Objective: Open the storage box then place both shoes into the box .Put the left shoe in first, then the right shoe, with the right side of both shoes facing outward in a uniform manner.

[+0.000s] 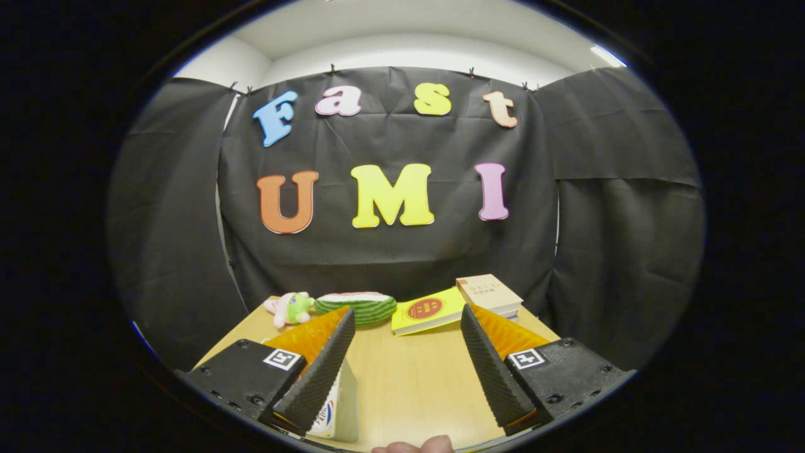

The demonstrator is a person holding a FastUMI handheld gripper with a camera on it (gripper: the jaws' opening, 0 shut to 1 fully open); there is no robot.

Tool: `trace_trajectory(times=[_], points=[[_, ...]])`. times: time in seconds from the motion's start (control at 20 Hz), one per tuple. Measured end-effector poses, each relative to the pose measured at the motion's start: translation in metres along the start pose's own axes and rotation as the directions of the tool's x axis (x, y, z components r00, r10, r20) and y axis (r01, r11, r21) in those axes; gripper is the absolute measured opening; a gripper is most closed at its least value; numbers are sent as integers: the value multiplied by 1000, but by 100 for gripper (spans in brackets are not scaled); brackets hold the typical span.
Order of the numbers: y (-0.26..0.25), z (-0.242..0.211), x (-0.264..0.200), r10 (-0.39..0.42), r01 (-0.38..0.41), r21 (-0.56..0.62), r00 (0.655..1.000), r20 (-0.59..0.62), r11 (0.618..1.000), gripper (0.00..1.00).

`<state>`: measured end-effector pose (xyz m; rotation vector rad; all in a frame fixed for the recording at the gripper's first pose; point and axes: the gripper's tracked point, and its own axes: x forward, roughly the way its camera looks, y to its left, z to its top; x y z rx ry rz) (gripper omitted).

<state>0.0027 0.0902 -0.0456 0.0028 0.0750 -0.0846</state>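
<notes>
Shoes and storage box cannot be made out among the things on the wooden table (409,377). Gripper (405,327) fingers stand wide apart with nothing between them but bare tabletop. Beyond the fingers, along the table's far edge, lie a small plush toy (289,308), a watermelon-slice plush (358,307), a yellow book (427,311) and a pale book (490,294). A white carton (336,409) sits just beside the left finger. Fingertips of a hand (412,447) show below.

A pale wooden table (402,377) carries a green-striped watermelon plush (356,307), a yellow book with a red emblem (429,311) and a pink-and-green soft toy (289,308).
</notes>
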Motion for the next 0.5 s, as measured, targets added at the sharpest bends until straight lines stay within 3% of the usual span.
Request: trace_trajectory(times=[0.5], points=[[2,-3,1,-4,4,10,1000,0,1000,100]])
